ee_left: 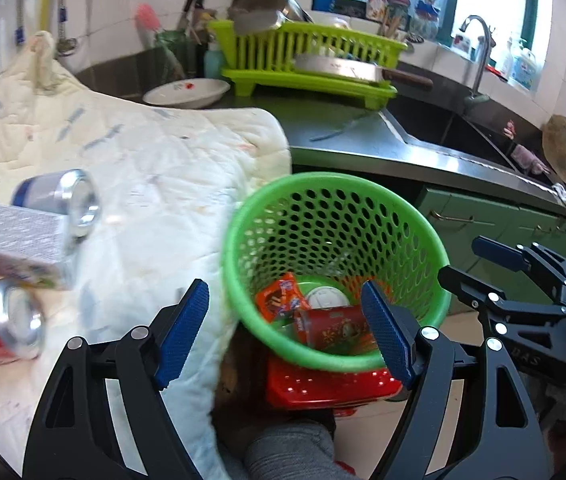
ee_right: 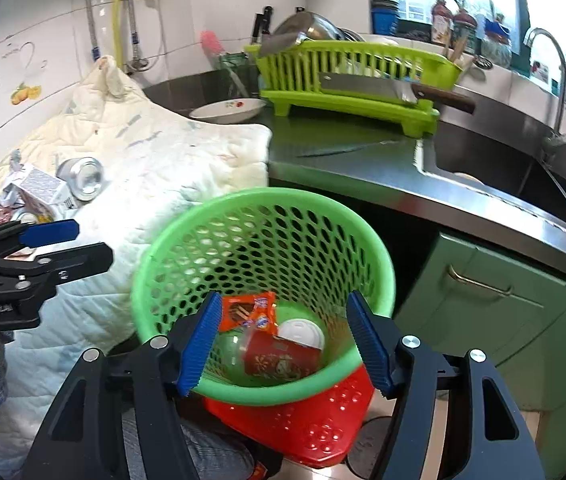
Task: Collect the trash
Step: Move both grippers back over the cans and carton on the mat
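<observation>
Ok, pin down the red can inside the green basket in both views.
Left wrist: the red drink can lies low and right of centre, at the bottom of the green perforated plastic basket.
Right wrist: low centre, same basket.
Shared landmark: lime-green dish rack.

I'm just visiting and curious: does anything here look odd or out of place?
Yes. A quilted blanket is draped over the kitchen counter, with cans and a carton lying on it. A cleaver rests across the dish rack, handle jutting past its edge. The green basket sits tilted on a red stool.
</observation>
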